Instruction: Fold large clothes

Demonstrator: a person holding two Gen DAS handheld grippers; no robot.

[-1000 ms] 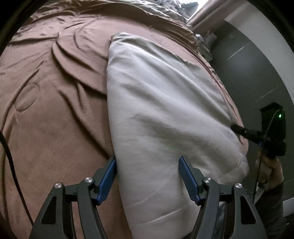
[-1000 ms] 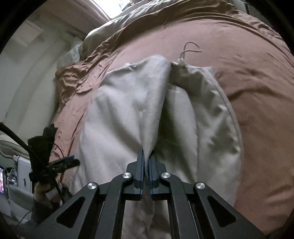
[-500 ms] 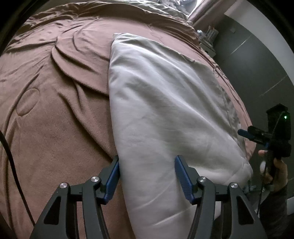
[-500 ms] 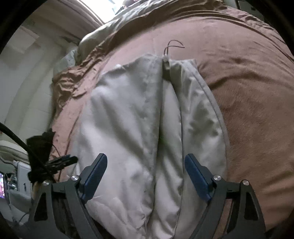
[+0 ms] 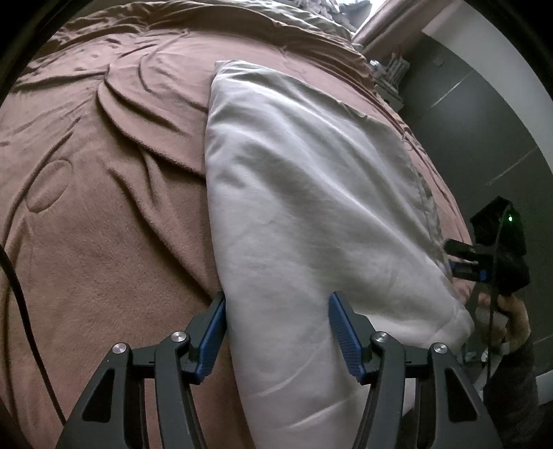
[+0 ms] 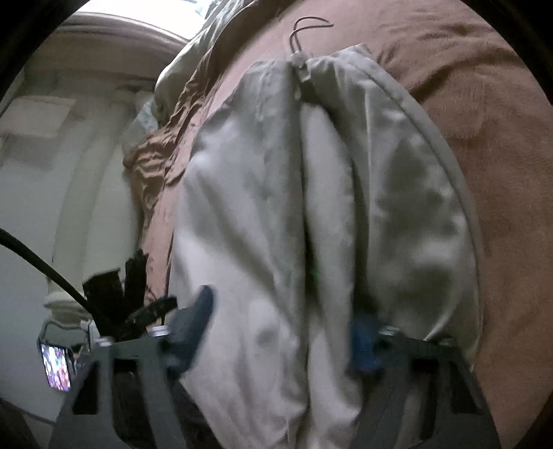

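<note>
two views: left wrist first, then right wrist.
left wrist, garment: pale grey garment [image 5: 311, 214] lies folded lengthwise on the brown blanket [image 5: 103, 207].
left wrist, left gripper: left gripper [image 5: 276, 331] has its jaws apart, straddling the garment's near end; the blue pads [image 5: 340, 331] do not press it.
left wrist, far side: right gripper [image 5: 484, 262] at the garment's right edge, in a hand [image 5: 515, 317].
right wrist, garment: a drawstring [image 6: 304, 31] at its far end.
right wrist, right gripper: blurred, jaws closing, a fold of cloth between them.

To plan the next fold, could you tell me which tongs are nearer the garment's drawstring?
Right. The right tongs, closing around the garment, sit in line with the drawstring; the left tongs straddle its opposite folded edge.
</note>
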